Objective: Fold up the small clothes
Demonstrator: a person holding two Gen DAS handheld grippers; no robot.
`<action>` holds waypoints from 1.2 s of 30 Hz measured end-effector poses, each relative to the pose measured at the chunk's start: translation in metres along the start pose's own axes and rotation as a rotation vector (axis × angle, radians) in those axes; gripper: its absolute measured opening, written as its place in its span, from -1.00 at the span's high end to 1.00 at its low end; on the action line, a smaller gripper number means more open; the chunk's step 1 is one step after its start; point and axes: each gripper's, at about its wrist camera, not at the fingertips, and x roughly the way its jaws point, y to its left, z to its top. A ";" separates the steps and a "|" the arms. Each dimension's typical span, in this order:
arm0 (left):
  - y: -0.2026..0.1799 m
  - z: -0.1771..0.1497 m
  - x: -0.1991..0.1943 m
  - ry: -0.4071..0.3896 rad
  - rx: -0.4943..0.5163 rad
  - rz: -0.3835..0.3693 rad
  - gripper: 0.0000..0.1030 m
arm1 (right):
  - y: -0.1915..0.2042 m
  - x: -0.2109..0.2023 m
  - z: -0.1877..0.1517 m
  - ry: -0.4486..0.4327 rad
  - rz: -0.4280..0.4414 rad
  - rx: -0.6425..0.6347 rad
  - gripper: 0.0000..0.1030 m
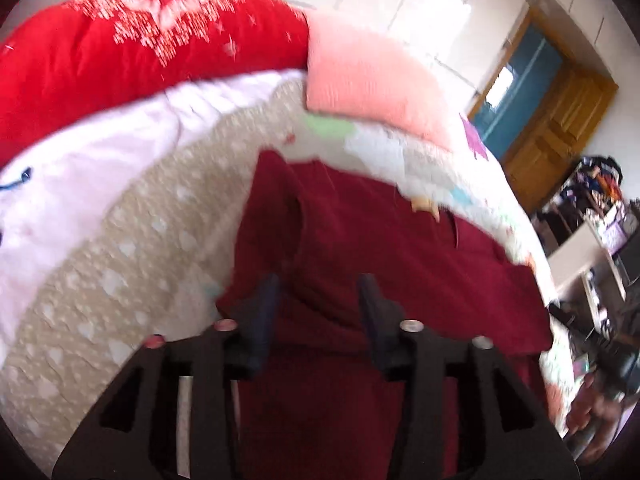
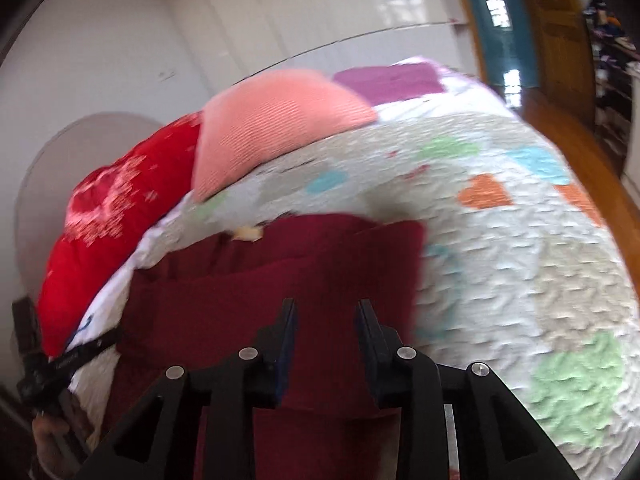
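A dark red garment (image 1: 380, 248) lies spread on a quilted bedspread (image 1: 132, 240) and shows in both views (image 2: 280, 272). My left gripper (image 1: 320, 284) is open above the garment's near left part, nothing between its fingers. My right gripper (image 2: 326, 310) is open above the garment's near right part, also empty. The left gripper (image 2: 60, 364) shows at the left edge of the right wrist view, beside the garment. A small tan tag (image 2: 248, 233) sits at the garment's far edge. Both views are blurred by motion.
A red blanket (image 1: 140, 48) and a pink pillow (image 1: 368, 76) lie at the head of the bed. The bedspread (image 2: 520, 260) has coloured hearts. A wooden door (image 1: 556, 128) and cluttered shelves (image 1: 592, 216) stand to the right. A wooden floor (image 2: 580, 136) lies beyond the bed.
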 end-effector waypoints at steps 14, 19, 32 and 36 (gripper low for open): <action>-0.003 0.012 0.075 0.115 0.057 0.123 0.09 | -0.001 0.033 0.017 0.051 -0.099 -0.022 0.43; -0.005 0.011 0.082 0.097 0.073 0.125 -0.11 | -0.028 0.088 0.037 0.101 -0.234 0.015 0.44; -0.018 0.006 0.080 0.098 0.148 0.125 -0.34 | -0.006 0.036 -0.026 0.127 -0.206 -0.150 0.42; -0.015 0.001 0.056 0.125 0.145 0.080 -0.34 | 0.003 0.012 -0.019 0.121 -0.172 -0.096 0.42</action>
